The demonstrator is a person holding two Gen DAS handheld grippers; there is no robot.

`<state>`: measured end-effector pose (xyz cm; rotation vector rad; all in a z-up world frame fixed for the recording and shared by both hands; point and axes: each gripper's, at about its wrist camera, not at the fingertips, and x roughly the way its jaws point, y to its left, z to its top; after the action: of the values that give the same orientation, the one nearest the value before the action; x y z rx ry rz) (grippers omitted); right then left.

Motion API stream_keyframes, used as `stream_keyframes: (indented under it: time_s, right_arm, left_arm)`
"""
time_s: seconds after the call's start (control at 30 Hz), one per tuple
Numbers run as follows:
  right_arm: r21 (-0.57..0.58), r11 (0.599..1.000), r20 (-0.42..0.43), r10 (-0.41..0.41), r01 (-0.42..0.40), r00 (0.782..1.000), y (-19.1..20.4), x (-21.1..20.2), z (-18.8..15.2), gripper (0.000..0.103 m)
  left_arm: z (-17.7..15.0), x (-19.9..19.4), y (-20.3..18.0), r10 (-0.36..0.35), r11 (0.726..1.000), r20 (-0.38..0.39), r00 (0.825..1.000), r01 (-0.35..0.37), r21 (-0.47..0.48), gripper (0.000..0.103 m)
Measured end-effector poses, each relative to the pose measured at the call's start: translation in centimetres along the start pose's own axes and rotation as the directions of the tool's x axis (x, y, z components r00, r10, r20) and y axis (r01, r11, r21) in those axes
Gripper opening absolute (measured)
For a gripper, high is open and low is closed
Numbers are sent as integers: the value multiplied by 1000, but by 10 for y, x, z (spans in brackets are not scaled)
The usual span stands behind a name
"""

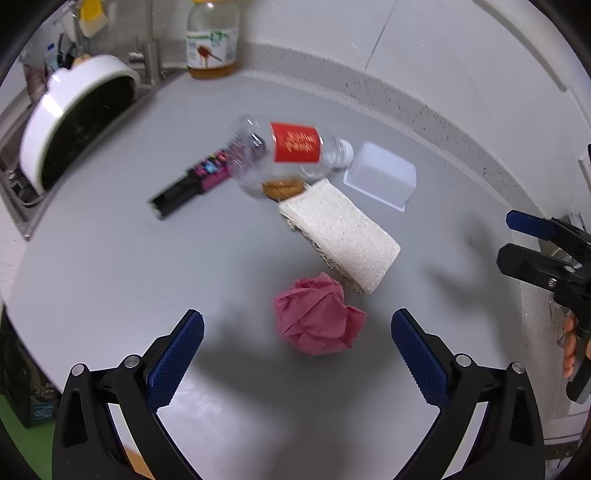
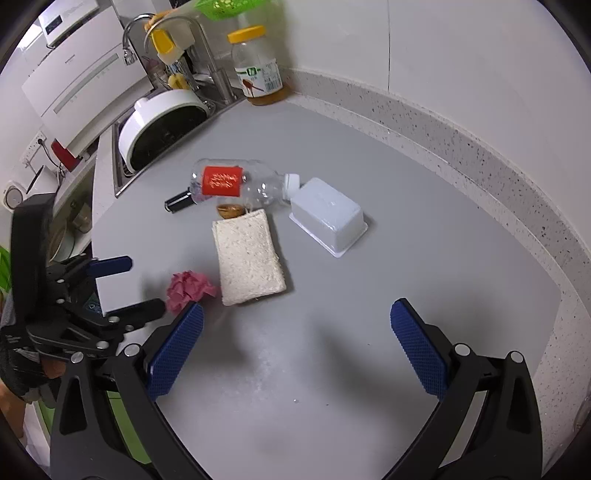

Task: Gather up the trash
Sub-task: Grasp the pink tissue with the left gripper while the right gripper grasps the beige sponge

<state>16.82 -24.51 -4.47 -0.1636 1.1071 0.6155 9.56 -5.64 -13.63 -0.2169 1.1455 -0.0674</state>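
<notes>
A crumpled pink paper ball (image 1: pixel 317 319) (image 2: pixel 188 290) lies on the grey counter (image 1: pixel 129 258). My left gripper (image 1: pixel 298 320) (image 2: pixel 146 284) is open, with the ball at its fingertips, between them and not touching either pad. Behind the ball lies a beige sponge (image 1: pixel 340 236) (image 2: pixel 249 256). Farther back are a clear plastic bottle with a red label (image 1: pixel 291 151) (image 2: pixel 229 182) on its side, an upturned white plastic tub (image 1: pixel 380 177) (image 2: pixel 327 216), a black and pink carton (image 1: pixel 192 182) and a small brown scrap (image 1: pixel 282 188). My right gripper (image 2: pixel 298 312) (image 1: pixel 517 242) is open and empty over bare counter.
A honey jar (image 2: pixel 258 66) stands at the back against the speckled backsplash (image 2: pixel 461 147). A white pot (image 2: pixel 162 125) leans in the sink at the left, under the tap (image 2: pixel 133 33). The counter's front edge runs along the left, near my left gripper.
</notes>
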Motion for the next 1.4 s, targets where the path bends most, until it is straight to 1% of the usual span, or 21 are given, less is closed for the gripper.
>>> stream_keyframes:
  time_s: [0.13, 0.17, 0.2, 0.23, 0.27, 0.3, 0.4, 0.5, 0.6, 0.8, 0.93, 1.07, 1.13, 1.33, 1.37, 1.4]
  right_arm:
    - [22, 1000, -9, 2, -2, 1000, -10, 7, 1, 99]
    - [23, 1000, -11, 3, -3, 1000, -11, 8, 2, 99]
    - [24, 1000, -14, 4, -3, 1000, -12, 9, 2, 99]
    - [26, 1000, -15, 5, -4, 1000, -13, 10, 2, 99]
    - [27, 1000, -15, 6, -6, 1000, -13, 10, 2, 99]
    - [26, 1000, -15, 8, -7, 1000, -14, 11, 3, 99]
    - [21, 1000, -18, 15, -14, 1000, -11, 13, 4, 99]
    - [11, 1000, -21, 23, -23, 1000, -7, 15, 5, 99]
    - [-4, 999, -22, 32, -32, 999, -1, 16, 7, 99]
    - [-55, 997, -35, 54, -56, 998, 20, 25, 14, 99]
    - [-103, 992, -69, 65, -72, 996, 36, 44, 18, 99]
    - [-144, 987, -115, 53, -70, 992, 49, 70, 22, 99]
    - [-165, 985, -135, 33, -55, 990, 53, 83, 23, 99]
    - [-208, 977, -172, 7, -44, 985, 63, 108, 28, 99]
    - [-212, 976, -179, 3, -41, 984, 64, 112, 29, 98]
    - [-216, 976, -186, -2, -39, 983, 64, 115, 29, 91]
  left_arm:
    - [0, 18, -6, -5, 1000, -21, 1000, 6, 18, 97]
    - [0, 23, -8, -9, 1000, -31, 999, 10, 21, 91]
    - [0, 26, -8, -11, 1000, -41, 999, 12, 22, 81]
    - [0, 29, -9, -11, 1000, -50, 999, 12, 22, 75]
    - [-1, 31, -9, -9, 1000, -56, 998, 10, 23, 65]
    - [-2, 33, -9, -8, 1000, -60, 998, 9, 21, 52]
    - [-2, 32, -9, -11, 1000, -61, 998, 13, 19, 47]
    - [-2, 25, -6, -16, 1000, -50, 999, 17, 11, 44]
    - [-1, 11, 0, -17, 1000, -31, 999, 17, -7, 43]
    - [3, -29, 14, 5, 999, 21, 1000, -5, -32, 43]
    - [4, -48, 25, 27, 998, 55, 998, -24, -52, 43]
    - [3, -54, 40, 44, 996, 61, 997, -39, -81, 43]
    - [0, -56, 49, 54, 994, 58, 997, -48, -97, 43]
    - [-7, -56, 70, 61, 988, 50, 997, -53, -147, 43]
    - [-7, -56, 73, 62, 986, 50, 997, -53, -156, 43]
    - [-8, -56, 75, 62, 986, 50, 997, -53, -161, 43]
